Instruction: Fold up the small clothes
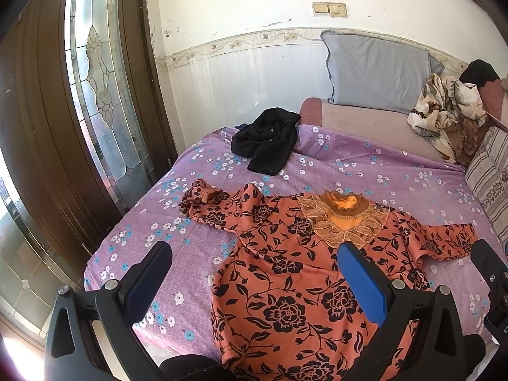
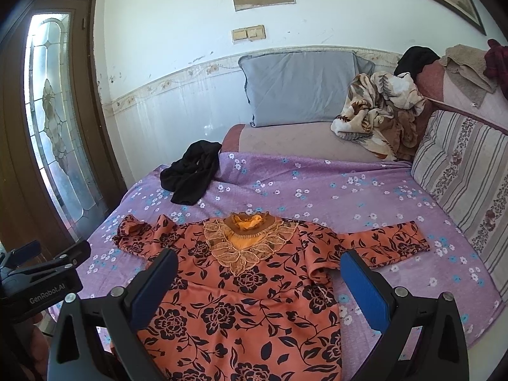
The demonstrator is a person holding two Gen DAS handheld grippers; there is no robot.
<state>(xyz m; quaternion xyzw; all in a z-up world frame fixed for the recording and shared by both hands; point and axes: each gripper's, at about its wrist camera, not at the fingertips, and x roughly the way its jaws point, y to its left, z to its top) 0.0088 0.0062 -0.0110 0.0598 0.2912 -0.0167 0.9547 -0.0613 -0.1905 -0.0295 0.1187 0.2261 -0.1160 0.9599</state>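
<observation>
Orange floral blouse (image 1: 285,273) (image 2: 247,289) lay flat, lower centre of frame, on the purple floral bedsheet (image 1: 349,165) (image 2: 317,187), lace collar (image 1: 344,219) (image 2: 250,241) away from camera. Left gripper (image 1: 254,266) and right gripper (image 2: 258,270) hovered above it, jaws wide, holding nothing. Black garment (image 1: 265,141) (image 2: 192,171) was crumpled upper left; grey pillow (image 1: 377,70) (image 2: 301,89) leaned against the wall.

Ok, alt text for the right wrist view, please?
An orange floral blouse with a lace collar lies spread flat on a purple flowered bedsheet, framed by the open right gripper, its jaws empty. A crumpled black garment sits beyond, near a grey pillow.
</observation>
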